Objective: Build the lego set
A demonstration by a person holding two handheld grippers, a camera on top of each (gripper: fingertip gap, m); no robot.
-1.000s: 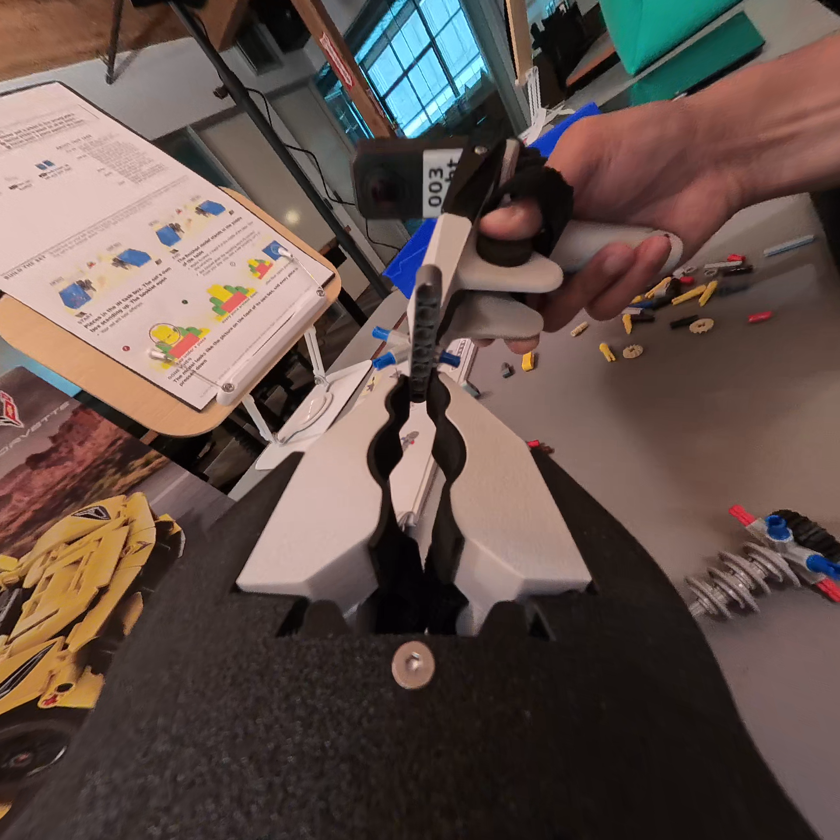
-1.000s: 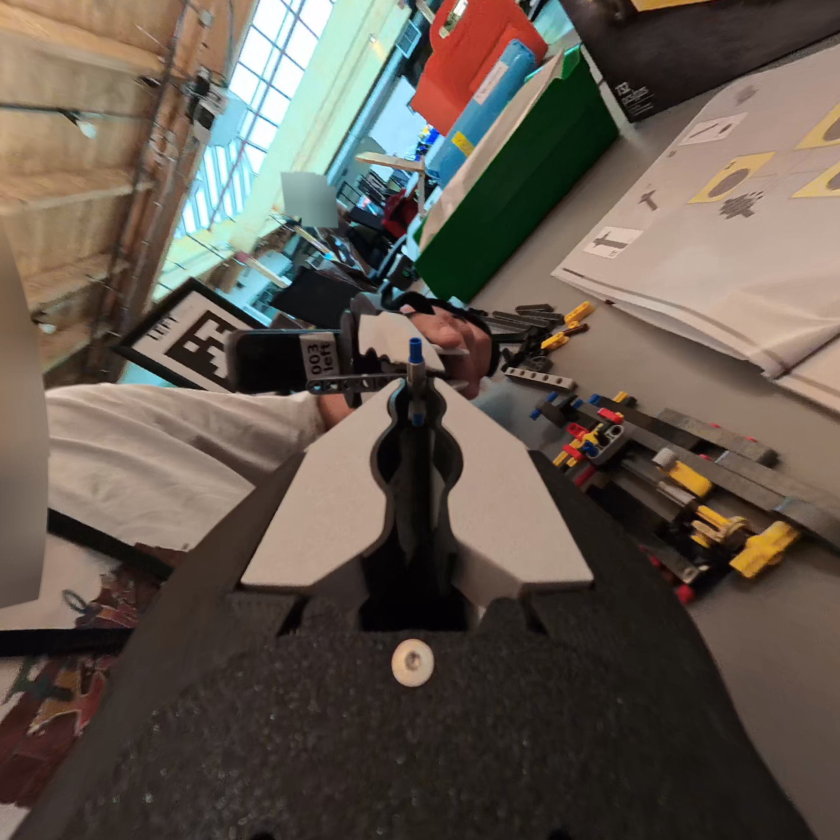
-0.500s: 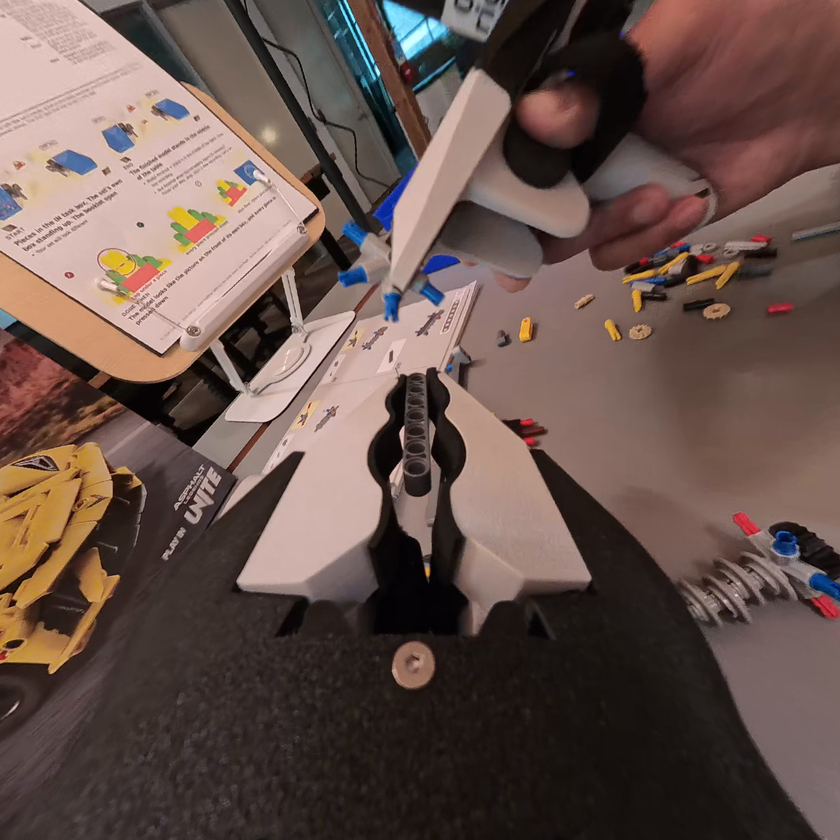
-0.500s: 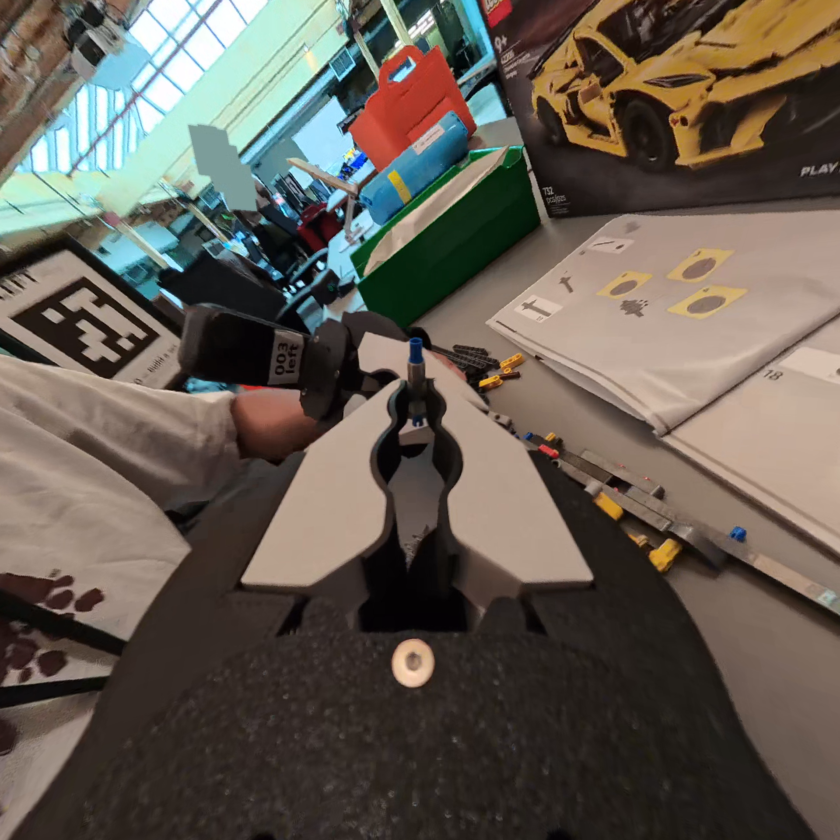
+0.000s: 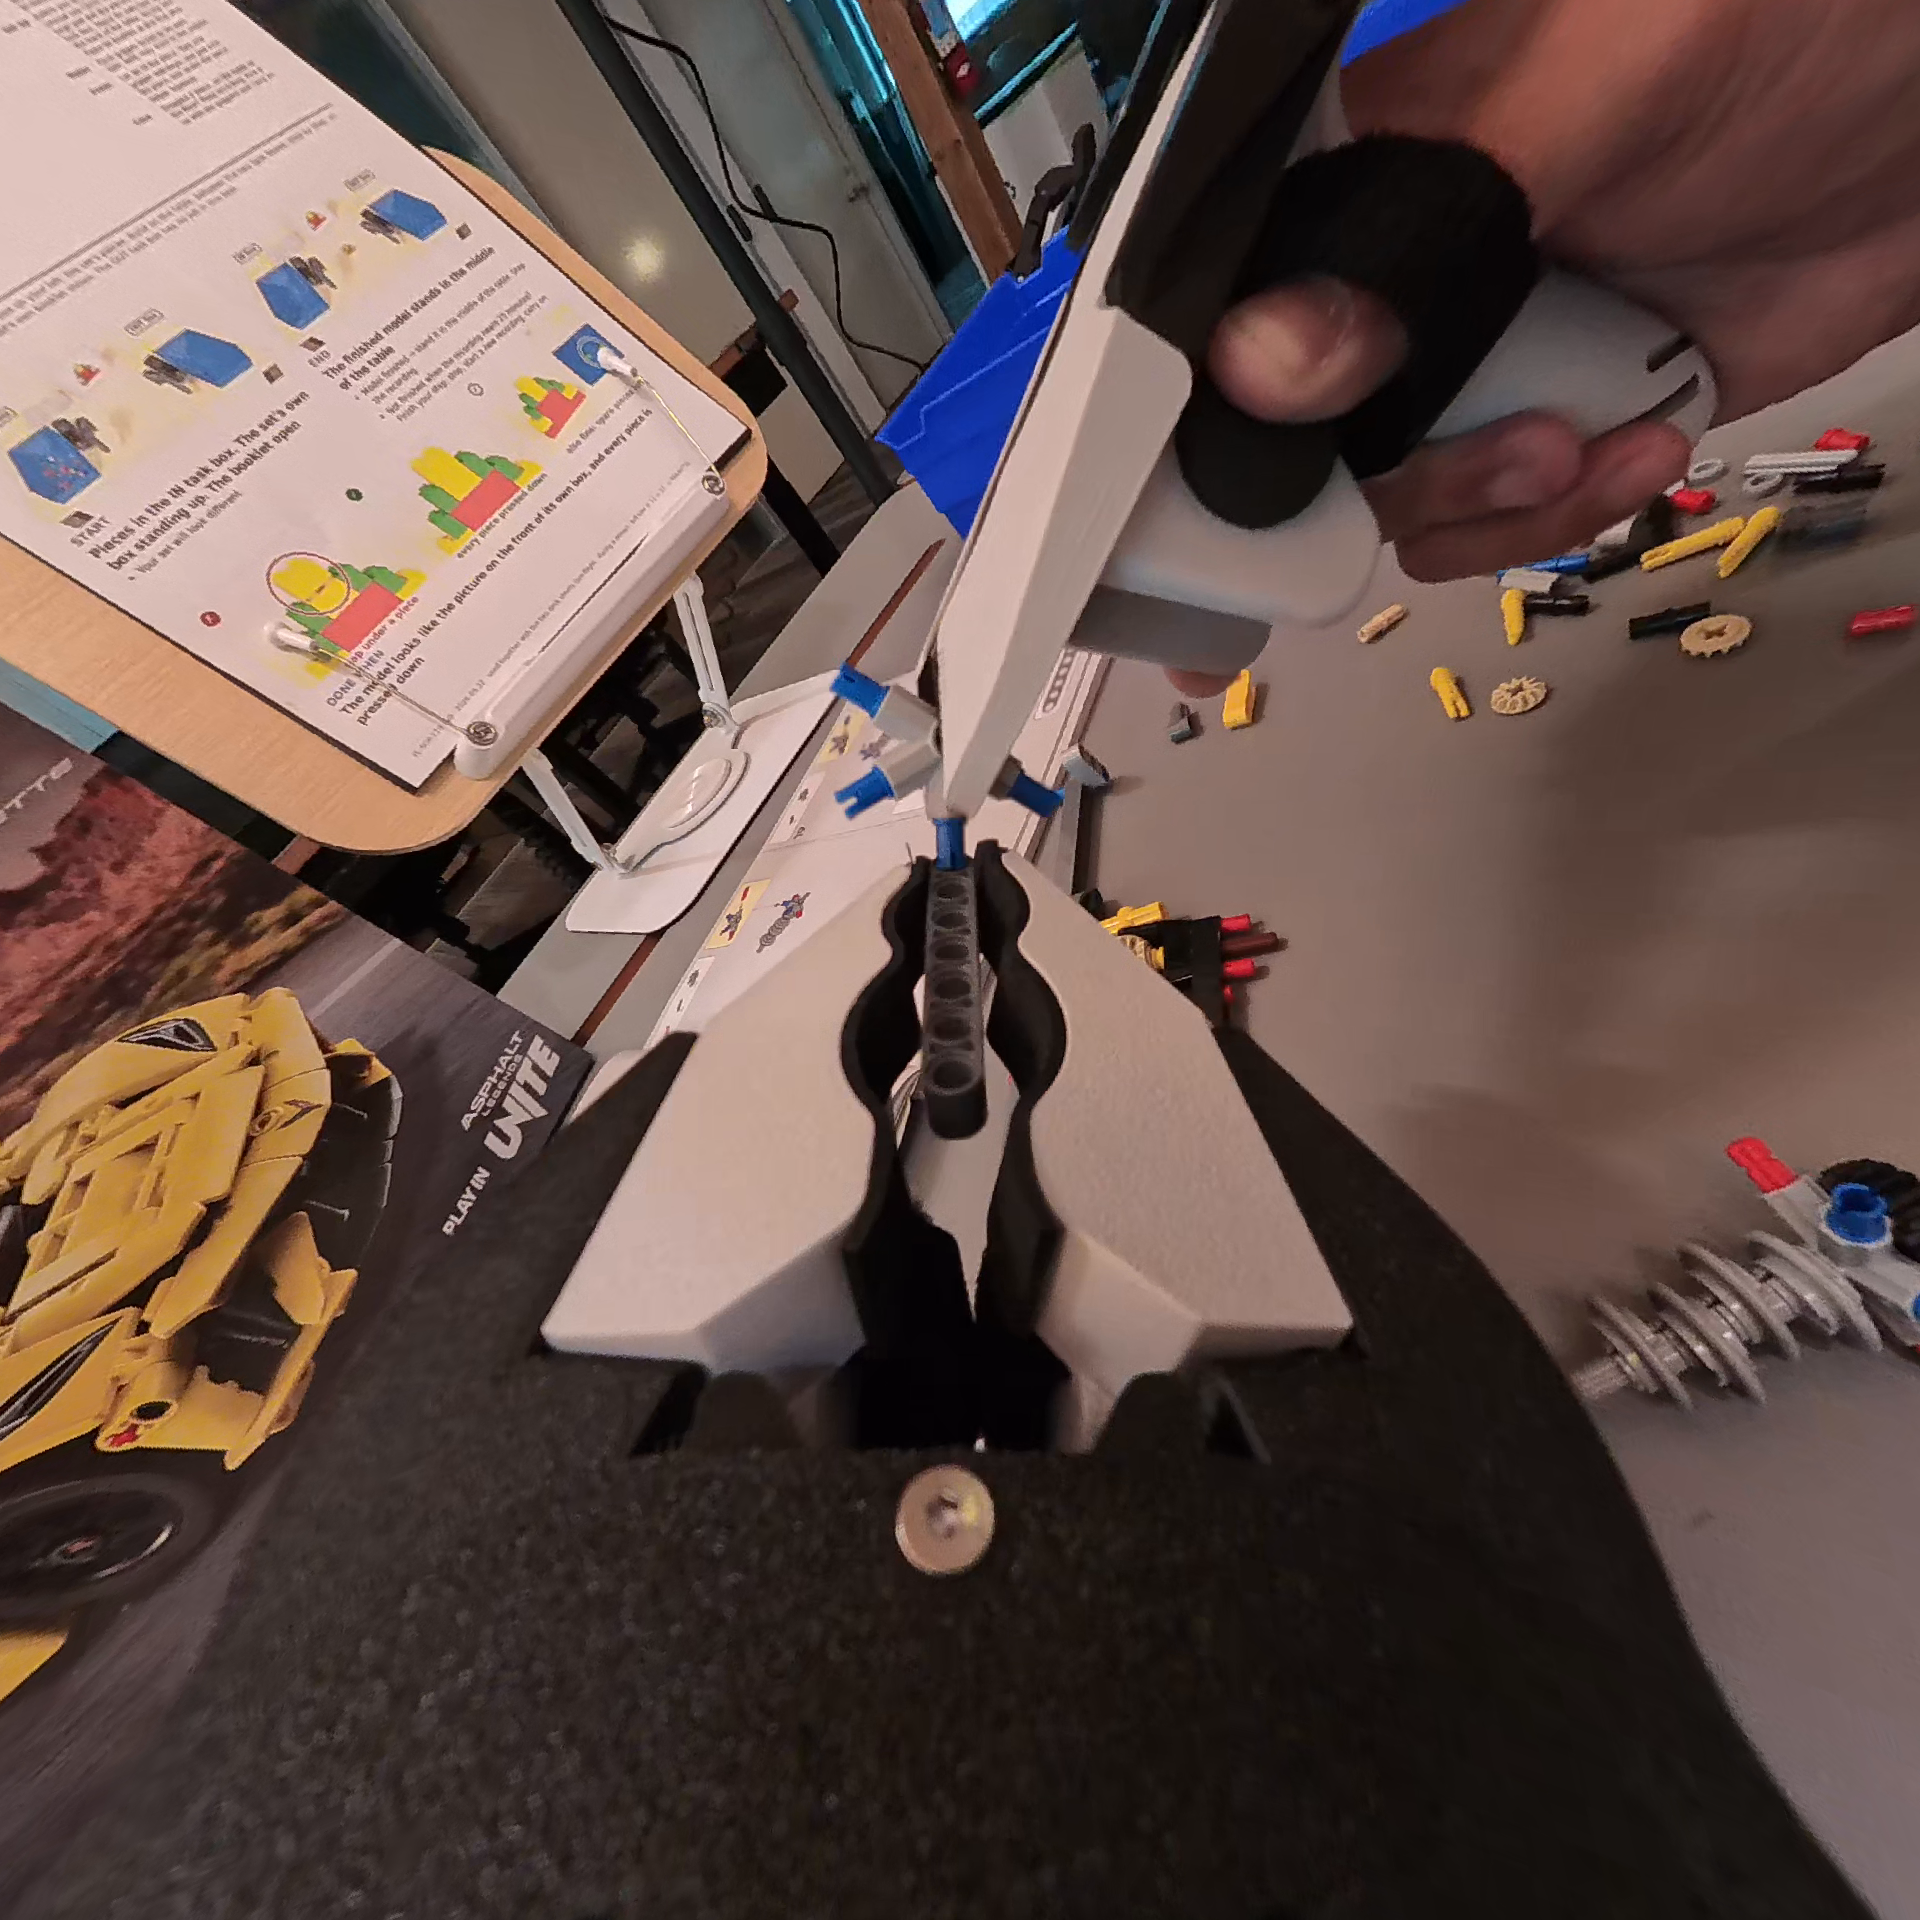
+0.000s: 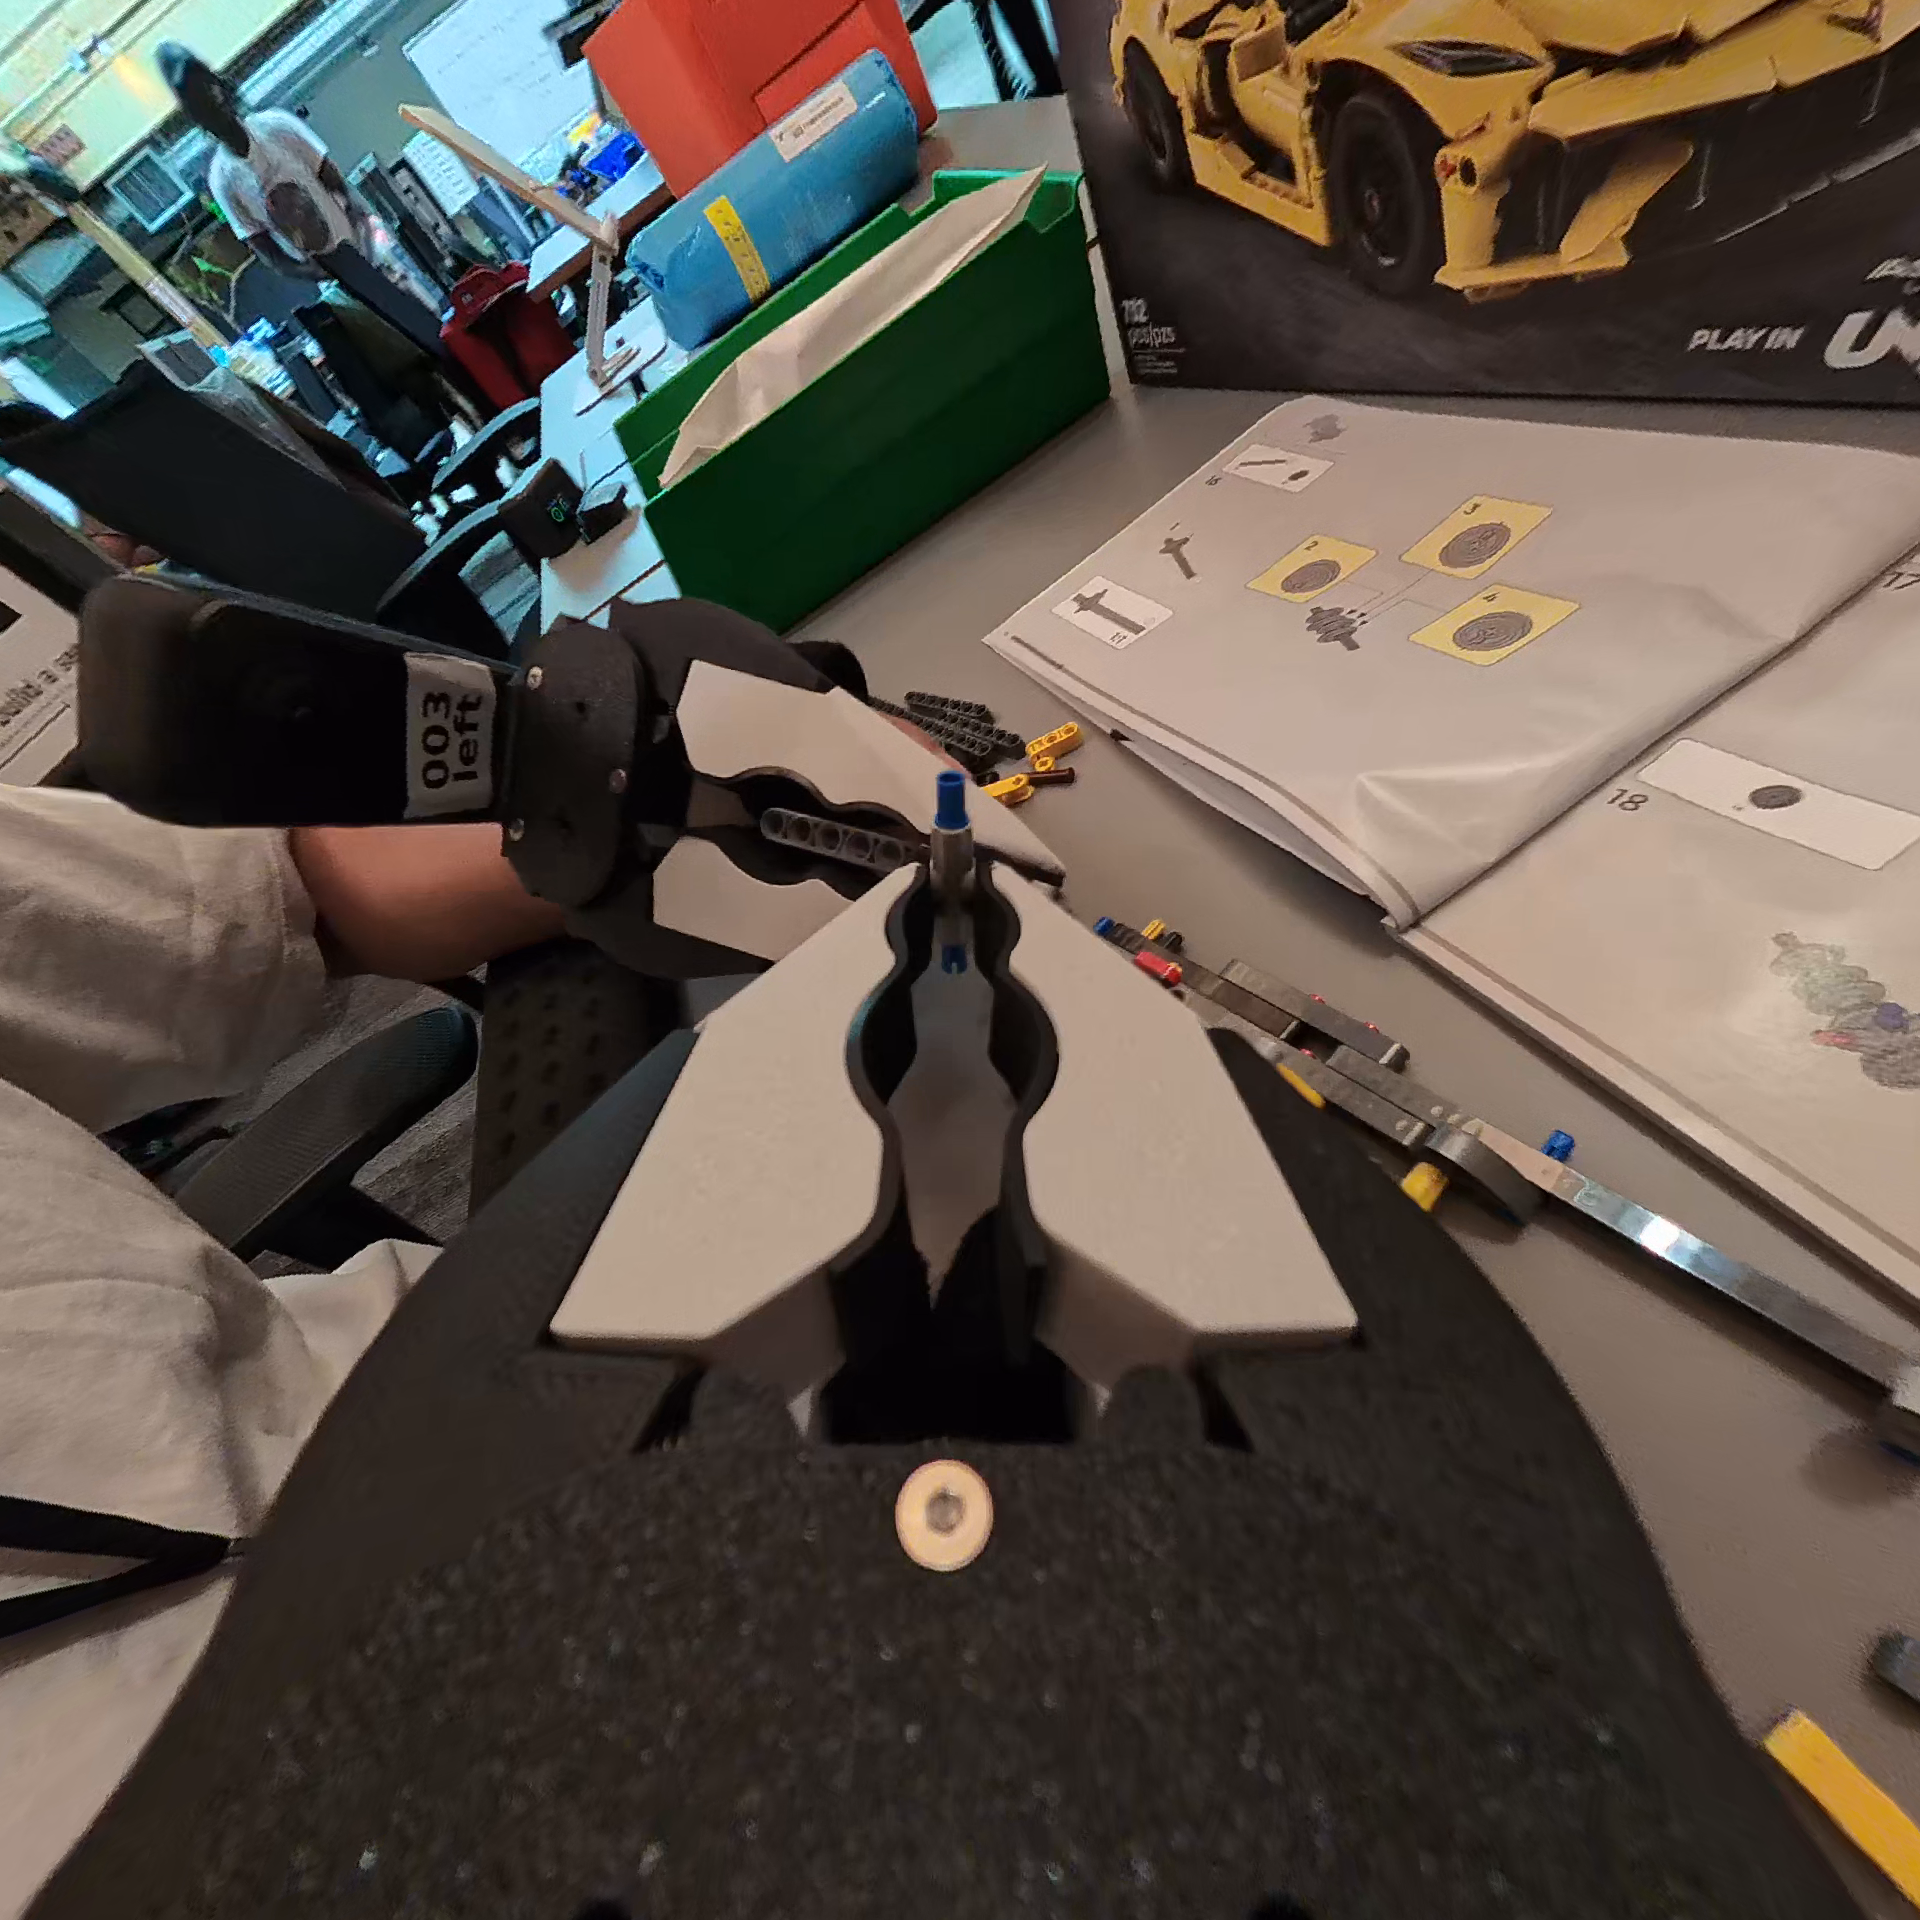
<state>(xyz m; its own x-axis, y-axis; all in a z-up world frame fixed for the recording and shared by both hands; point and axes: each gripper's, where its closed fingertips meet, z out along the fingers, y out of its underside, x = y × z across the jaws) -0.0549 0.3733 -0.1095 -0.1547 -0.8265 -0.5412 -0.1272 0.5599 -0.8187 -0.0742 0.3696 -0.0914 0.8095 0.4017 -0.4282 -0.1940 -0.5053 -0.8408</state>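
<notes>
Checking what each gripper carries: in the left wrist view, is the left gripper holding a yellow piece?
No, the left gripper is shut on a dark grey beam with a row of holes, not a yellow piece.

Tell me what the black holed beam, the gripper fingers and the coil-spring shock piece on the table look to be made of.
Black holed beam: moulded plastic, semi-gloss; crisp round holes catch faint highlights.
Left gripper fingers: matte pale grey plastic, apparently 3D-printed, with black wavy inner pads, perhaps rubber.
Coil-spring shock piece: silvery-grey, dull sheen; plastic or metal, I cannot tell.
</notes>
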